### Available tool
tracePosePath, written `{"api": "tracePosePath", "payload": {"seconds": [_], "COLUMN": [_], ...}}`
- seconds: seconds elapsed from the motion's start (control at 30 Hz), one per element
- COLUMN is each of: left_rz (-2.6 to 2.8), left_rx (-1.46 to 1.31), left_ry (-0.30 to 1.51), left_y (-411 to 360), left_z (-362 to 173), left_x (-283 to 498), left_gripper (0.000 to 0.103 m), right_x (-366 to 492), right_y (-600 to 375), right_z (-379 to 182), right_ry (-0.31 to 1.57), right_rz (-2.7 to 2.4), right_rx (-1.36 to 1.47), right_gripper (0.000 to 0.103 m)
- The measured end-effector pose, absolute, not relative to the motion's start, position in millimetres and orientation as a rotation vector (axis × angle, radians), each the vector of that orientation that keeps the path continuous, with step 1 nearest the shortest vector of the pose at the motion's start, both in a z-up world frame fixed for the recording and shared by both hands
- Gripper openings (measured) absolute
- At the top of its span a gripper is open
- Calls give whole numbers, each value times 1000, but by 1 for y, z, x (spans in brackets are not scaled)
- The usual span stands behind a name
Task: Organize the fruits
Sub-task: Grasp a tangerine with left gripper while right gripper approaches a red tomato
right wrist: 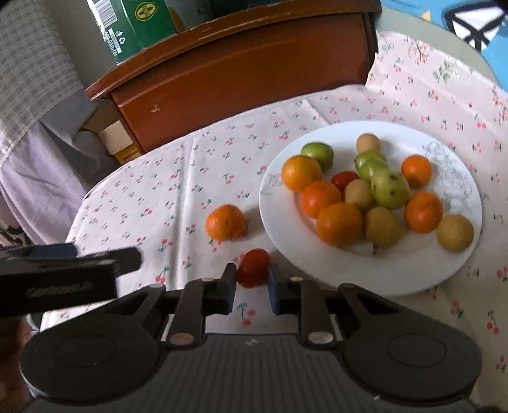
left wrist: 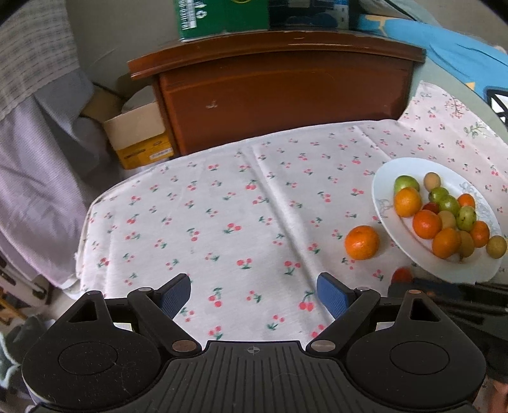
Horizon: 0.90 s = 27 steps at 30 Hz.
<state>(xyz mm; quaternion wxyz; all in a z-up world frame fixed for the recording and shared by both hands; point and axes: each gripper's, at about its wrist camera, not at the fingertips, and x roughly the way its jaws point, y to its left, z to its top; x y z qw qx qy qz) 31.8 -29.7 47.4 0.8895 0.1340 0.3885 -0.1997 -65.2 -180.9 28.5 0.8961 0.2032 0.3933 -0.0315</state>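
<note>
A white plate (right wrist: 444, 267) on the cherry-print cloth holds several oranges, green fruits, tan fruits and one small red fruit; it also shows in the left wrist view (left wrist: 390, 178). One loose orange (right wrist: 224, 221) lies on the cloth left of the plate and shows in the left wrist view too (left wrist: 362, 242). My right gripper (right wrist: 252, 279) is shut on a small red fruit (right wrist: 253, 267) just off the plate's near-left rim. My left gripper (left wrist: 254, 294) is open and empty above the cloth, left of the loose orange.
A brown wooden cabinet (left wrist: 279, 95) stands behind the table with a green box (left wrist: 219, 17) on top. Cardboard boxes (left wrist: 136, 133) and hanging cloth are at the left. The left gripper's body (right wrist: 60, 279) shows at the left of the right wrist view.
</note>
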Motion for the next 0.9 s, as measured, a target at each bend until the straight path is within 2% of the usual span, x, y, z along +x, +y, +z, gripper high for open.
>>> {"api": "tracePosePath", "payload": {"seconds": [0.6,0.9], "left_rz": [-629,-704], "left_rx": [248,227], "left_ry": [755,718], "left_y": [-60,-76], "left_z": [24,20], "left_x": [42,48], "left_gripper": [87,83], "right_x": [-90,-89], "right_y": [-202,-204], "right_z": [29,28], "right_ry": [840,840], "right_rz": [-30,-34], "right_rx": [486,506], "right_gripper": [20,20]}}
